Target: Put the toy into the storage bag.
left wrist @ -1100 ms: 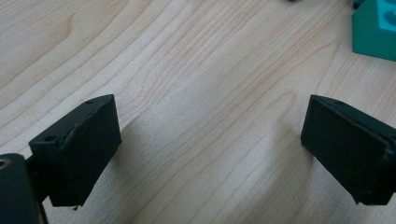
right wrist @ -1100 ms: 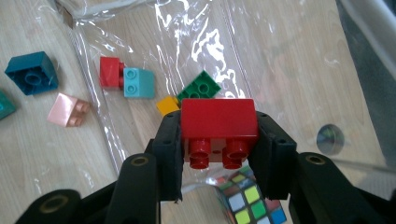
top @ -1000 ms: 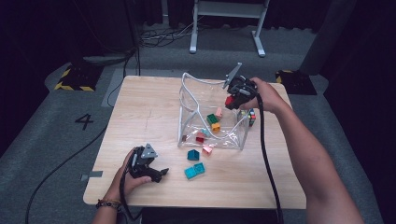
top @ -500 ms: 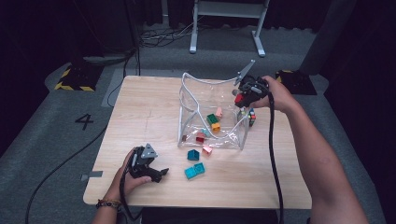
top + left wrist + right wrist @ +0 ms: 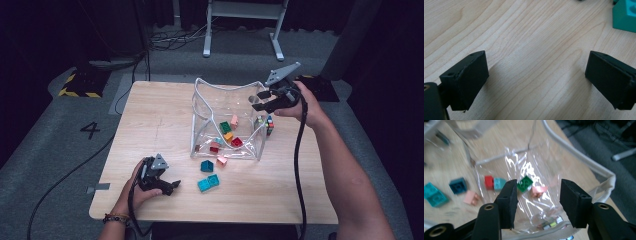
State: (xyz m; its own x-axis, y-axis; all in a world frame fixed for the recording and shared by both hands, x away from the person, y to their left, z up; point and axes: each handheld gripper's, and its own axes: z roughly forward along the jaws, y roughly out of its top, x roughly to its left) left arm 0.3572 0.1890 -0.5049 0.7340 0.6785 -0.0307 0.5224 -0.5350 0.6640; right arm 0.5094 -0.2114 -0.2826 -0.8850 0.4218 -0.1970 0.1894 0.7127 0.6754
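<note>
Bricks [image 5: 226,127] lie inside clear bag [image 5: 205,95]; right hand-held gripper [image 5: 258,101] has just been opening, jaws empty.

A dark handwritten number "4" [image 5: 90,130] on the grey floor [image 5: 60,150] to your left of the surface, yellow-and-black hazard striping [image 5: 80,92] on the floor edge beyond it, no other text, label or brand you could read here

Centre frame, a clear bag [image 5: 227,117] holds green [image 5: 225,127], red [image 5: 236,142] and pink bricks [image 5: 234,120]. Teal bricks [image 5: 208,183] lie lower centre on the pale wood counter [image 5: 160,125]
</note>
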